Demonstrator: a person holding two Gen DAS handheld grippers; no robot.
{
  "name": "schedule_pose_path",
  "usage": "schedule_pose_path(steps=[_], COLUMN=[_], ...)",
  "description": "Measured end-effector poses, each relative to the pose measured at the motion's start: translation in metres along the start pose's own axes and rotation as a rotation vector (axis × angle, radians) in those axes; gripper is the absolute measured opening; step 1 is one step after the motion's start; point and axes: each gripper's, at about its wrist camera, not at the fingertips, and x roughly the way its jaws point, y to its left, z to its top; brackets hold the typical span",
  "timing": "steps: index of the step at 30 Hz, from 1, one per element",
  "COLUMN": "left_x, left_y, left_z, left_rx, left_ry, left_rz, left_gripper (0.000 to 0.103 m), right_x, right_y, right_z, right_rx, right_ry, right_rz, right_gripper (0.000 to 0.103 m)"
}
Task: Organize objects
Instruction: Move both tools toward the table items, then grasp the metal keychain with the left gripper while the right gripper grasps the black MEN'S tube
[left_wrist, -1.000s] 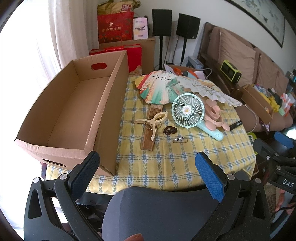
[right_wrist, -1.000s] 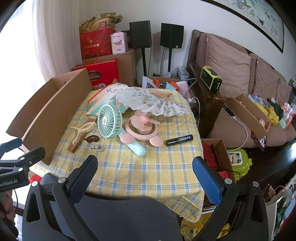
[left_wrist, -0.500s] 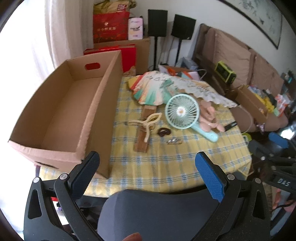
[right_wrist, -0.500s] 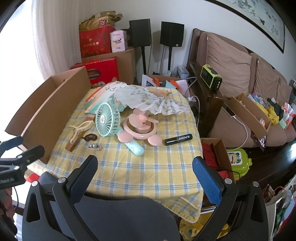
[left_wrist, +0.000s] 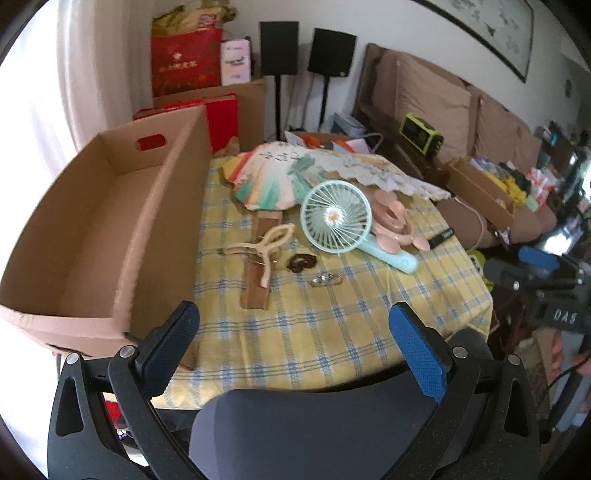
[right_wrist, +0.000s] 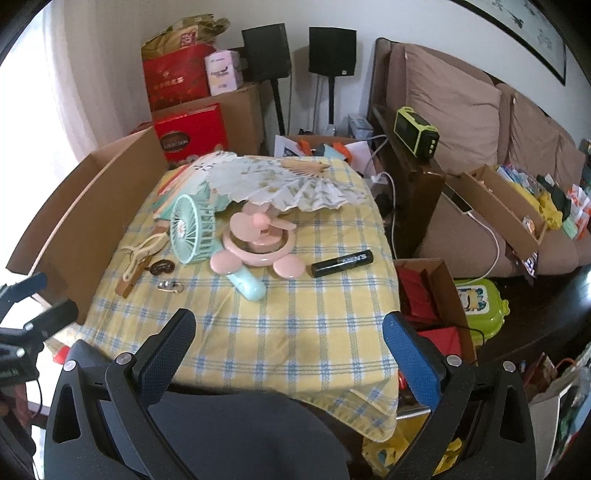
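Claws are both wide open and hold nothing, so move your left gripper (left_wrist: 295, 332) forward to the cream hair clip (left_wrist: 266, 245) just ahead, pinch its middle gently, then lift it left into the cardboard box (left_wrist: 122, 236), while your right gripper (right_wrist: 288, 336) waits.

A home living room: sofa (right_wrist: 461, 110), speakers (right_wrist: 332, 48), checked tablecloth (right_wrist: 295, 314).

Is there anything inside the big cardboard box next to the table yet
No, in the left wrist view the cardboard box shows only its bare floor and walls, with nothing lying inside.
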Motion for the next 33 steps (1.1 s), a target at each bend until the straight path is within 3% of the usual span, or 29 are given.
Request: schedule_pose_path(steps=[9, 11, 15, 17, 28, 33], left_x=[0.039, 0.051, 0.074, 0.084, 0.121, 0.127], left_y=[-0.014, -0.016, -0.021, -0.023, -0.026, -0.03], left_z=[0.006, 0.008, 0.011, 0.012, 0.013, 0.014], left_rx=[0.042, 0.054, 0.081, 0.081, 0.111, 0.131], left_ry=[0.06, 0.083, 0.119, 0.145, 0.223, 0.225], left_rz=[-0.102, -0.102, -0.083, -0.095, -0.114, -0.088], left_gripper=[0.072, 0.062, 0.054, 0.045, 0.045, 0.047], right_x=[0.016, 0.019, 0.027, 0.031, 0.048, 0.048], right_y=[-0.018, -0.022, -0.028, -0.032, -0.047, -0.048], right_z=[0.0, 0.0, 0.004, 0.005, 0.004, 0.003], right_rx=[0.048, 0.053, 0.043, 0.036, 0.062, 0.065], right_ry=[0.03, 0.036, 0.04, 0.044, 0.064, 0.065], right_rz=[0.012, 0.005, -0.019, -0.03, -0.031, -0.03], right_gripper=[0.084, 0.08, 0.076, 0.076, 0.076, 0.076])
